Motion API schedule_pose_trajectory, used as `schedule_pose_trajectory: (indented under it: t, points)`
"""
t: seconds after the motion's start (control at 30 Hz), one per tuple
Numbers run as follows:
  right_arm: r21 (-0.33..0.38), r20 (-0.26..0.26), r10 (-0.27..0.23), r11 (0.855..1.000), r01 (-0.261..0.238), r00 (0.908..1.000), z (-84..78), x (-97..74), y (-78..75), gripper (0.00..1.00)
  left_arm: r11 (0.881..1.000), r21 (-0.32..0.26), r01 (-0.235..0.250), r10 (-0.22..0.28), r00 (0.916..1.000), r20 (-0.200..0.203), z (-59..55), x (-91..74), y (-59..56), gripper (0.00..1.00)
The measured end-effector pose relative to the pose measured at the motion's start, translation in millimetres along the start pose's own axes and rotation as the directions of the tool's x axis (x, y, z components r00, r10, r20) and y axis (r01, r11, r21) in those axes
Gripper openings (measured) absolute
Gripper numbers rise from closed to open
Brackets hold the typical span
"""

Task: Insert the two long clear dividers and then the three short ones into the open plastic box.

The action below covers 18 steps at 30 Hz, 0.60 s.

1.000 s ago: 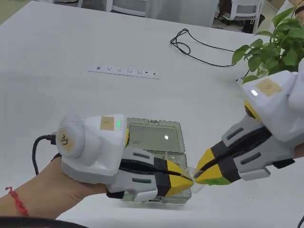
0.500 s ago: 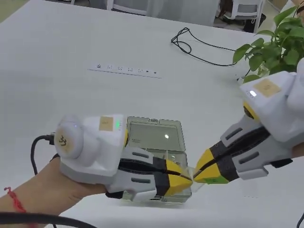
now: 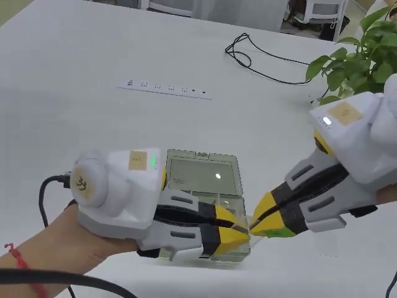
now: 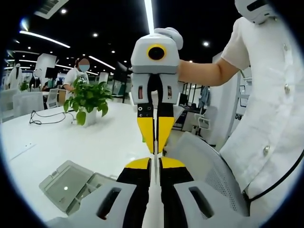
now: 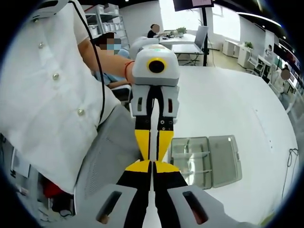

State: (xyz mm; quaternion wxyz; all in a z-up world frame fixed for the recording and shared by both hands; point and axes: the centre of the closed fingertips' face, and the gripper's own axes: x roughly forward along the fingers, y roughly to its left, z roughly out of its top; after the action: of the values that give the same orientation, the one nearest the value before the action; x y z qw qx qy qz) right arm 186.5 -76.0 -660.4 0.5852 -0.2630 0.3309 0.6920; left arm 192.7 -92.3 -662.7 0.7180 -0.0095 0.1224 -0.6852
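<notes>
Here, at the near edge of the worktop point(image 3: 74, 68): cradles the left gripper point(image 3: 247, 231) from below in the left hand point(image 3: 69, 245), a red cord point(image 3: 22, 268) at the wrist. Forearm in from the near left corner, tool almost level and pointing right. Holds the right gripper point(image 3: 253, 223) in from the right edge, tilted down and to the left. Tip to tip just above the near right corner of the open plastic box point(image 3: 231, 203).

Jaws of both drawn together, with only a bare slit between the yellow ends. Faintly, something clear at the meeting point; cannot tell whether a divider, or which jaws pinch it.

Beneath, flat on the worktop, the box, its lid point(image 3: 203, 176) folded back toward the far edge. In the right gripper view, partition lines inside the box, number unclear.

Farther back, a white power strip point(image 3: 164, 90). Toward the far edge, a looped black cable point(image 3: 248, 59). By the right edge, a leafy plant point(image 3: 356, 65).
</notes>
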Motion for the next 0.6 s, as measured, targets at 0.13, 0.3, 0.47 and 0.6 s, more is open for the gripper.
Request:
schedule_pose_trajectory:
  t: [0.13, 0.3, 0.47, 0.6]
  points:
    - [-0.001, 0.000, -0.004, 1.000, 0.004, 1.0000, 0.9, 0.5, -1.3, 0.03, 1.000, 0.000, -0.007, 0.007, 1.0000, -0.005, -1.7, -1.7, 1.1, 0.04]
    - [-0.002, 0.002, -0.011, 1.000, 0.011, 0.9999, 1.0, 0.1, -4.1, 0.03, 1.000, 0.005, -0.031, 0.031, 0.9994, -0.017, -6.3, -5.3, 5.2, 0.09]
    - [-0.002, 0.002, -0.021, 1.000, 0.021, 0.9998, 1.7, 0.6, -6.6, 0.03, 0.998, -0.005, -0.057, 0.057, 0.9981, -0.023, -10.8, -9.8, 9.2, 0.12]
    - [-0.001, 0.003, -0.035, 0.999, 0.035, 0.9994, 2.1, 0.6, -10.1, 0.03, 0.996, -0.008, -0.086, 0.086, 0.9957, -0.035, -16.3, -15.6, 14.1, 0.15]
